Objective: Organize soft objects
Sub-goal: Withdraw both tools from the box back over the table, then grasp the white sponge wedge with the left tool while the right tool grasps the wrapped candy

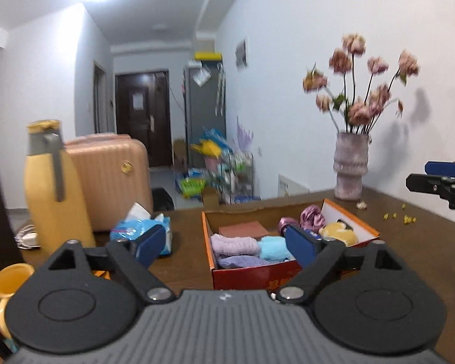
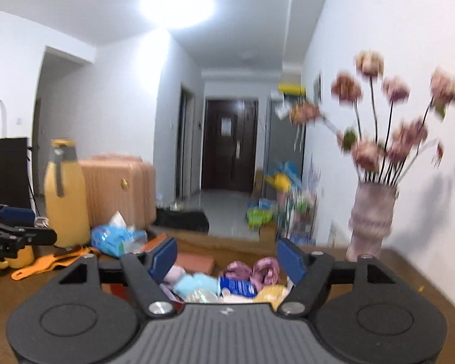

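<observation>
Two tools, left tool (image 1: 226,244) and right tool (image 2: 227,257), hover spread and empty over a red box (image 1: 242,276) at frame centre, packed with rolled towels (image 1: 235,244), purple fabric (image 1: 311,217) and a yellow plush (image 1: 339,233).

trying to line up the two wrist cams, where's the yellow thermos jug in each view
Left wrist: yellow thermos jug stands far left on the table, beside the pink suitcase.
Right wrist: the jug stands left of centre, again in front of the suitcase.
Shared landmark: the flower vase at right.
</observation>
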### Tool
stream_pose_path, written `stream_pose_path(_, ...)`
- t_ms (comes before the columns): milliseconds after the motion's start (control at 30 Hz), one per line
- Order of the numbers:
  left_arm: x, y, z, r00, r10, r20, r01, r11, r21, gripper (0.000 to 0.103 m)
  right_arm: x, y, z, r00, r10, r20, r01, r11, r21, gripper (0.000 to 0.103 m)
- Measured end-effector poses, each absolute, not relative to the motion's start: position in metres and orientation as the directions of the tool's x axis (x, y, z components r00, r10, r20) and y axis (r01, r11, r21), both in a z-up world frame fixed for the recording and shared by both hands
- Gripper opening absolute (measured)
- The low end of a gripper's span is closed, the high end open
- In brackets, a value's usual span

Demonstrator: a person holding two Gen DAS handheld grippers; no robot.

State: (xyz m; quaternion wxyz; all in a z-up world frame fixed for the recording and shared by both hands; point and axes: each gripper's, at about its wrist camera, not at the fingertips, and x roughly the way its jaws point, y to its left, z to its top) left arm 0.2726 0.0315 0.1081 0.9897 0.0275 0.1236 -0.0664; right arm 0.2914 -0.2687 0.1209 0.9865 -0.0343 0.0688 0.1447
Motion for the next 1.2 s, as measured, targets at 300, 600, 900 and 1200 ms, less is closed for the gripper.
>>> stream_pose_path(300,0.185,0.035,0.073,0.973,-0.079,-0.215,0.091,0.995,0.047,0.100,0.213,-0.257,0.062,0.932,0.324,-0.161,-0.326,0.945,0.015,0.084)
stream_pose_path(600,0.168,0.048,0.026,0.929,-0.054,-0.367,0.050,0.999,-0.022,0.102,0.190,-0.267,-0.003,0.897,0.303,-0.322,-0.288,0.953,0.092,0.086)
stream_pose_path(900,0.218,0.029,0.018,0.899,-0.122,-0.421,0.122,0.992,-0.026,0.100,0.226,-0.248,-0.008,0.863,0.315,-0.396,-0.317,0.947,0.062,0.083)
stream_pose_path(1200,0.343,-0.006,-0.005,0.836,-0.200,-0.510,0.225,0.974,-0.014,0.087,0.326,-0.215,-0.018,0.776,0.354,-0.521,-0.400,0.916,0.026,0.072)
